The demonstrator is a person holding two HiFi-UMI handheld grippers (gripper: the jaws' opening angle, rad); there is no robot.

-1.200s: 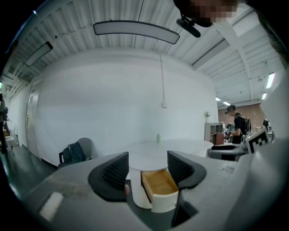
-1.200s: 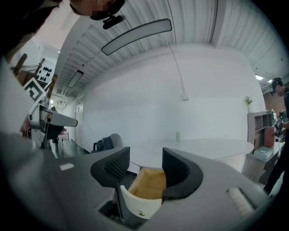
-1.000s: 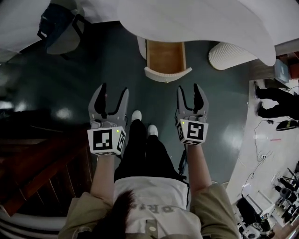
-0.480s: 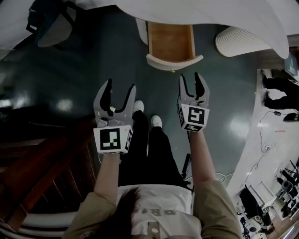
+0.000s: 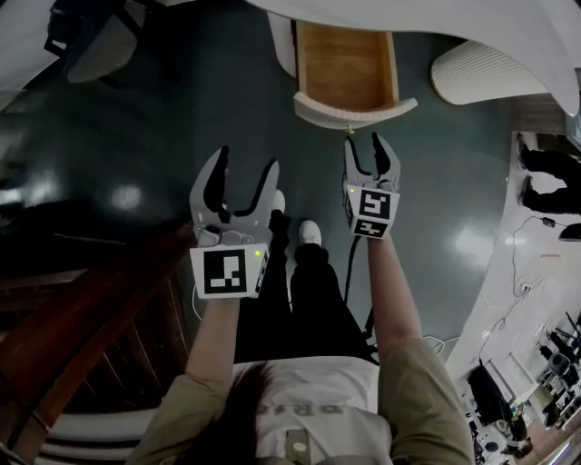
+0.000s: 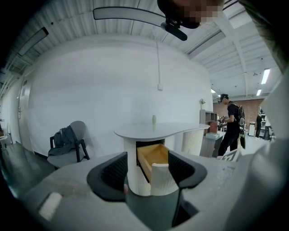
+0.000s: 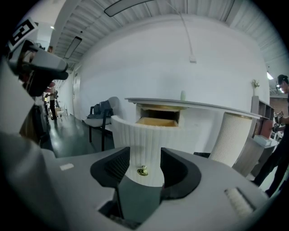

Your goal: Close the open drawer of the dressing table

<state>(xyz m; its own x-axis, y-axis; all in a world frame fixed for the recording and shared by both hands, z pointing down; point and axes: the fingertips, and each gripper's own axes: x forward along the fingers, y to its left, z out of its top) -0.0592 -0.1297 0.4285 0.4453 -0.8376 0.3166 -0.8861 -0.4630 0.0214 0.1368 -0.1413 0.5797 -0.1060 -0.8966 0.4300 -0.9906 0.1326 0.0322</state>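
**Item: dressing-table drawer, closing task. Status: not begun at the drawer.**

- Dressing table [image 5: 436,23]: white curved top on a ribbed white body, standing on a dark glossy floor.
- Drawer [image 5: 349,64]: pulled well out from under the top, its wooden inside fully exposed and apparently empty. Its ribbed front panel [image 5: 359,111] faces the person.
- Knob [image 7: 142,171]: small and brass-coloured, low on the centre of the front panel.
- Right gripper [image 5: 365,143]: jaws apart and grasping nothing. Its tips are just in front of the drawer front, and in its own view the knob sits framed between the two pads. Whether anything touches the panel cannot be told.
- Left gripper [image 5: 247,163]: jaws spread wide, empty. It is held further back and off to the left, clear of the table, with the drawer seen at a distance through its gap.
- Chair [image 5: 95,41]: draped with a dark bag, well to the left and not involved.

**Done:** approach only, with the right gripper lined up on the front panel.
**Left, as judged:** the entire closing stroke. The gripper must press on the front panel and push it straight in until it sits flush with the table body.
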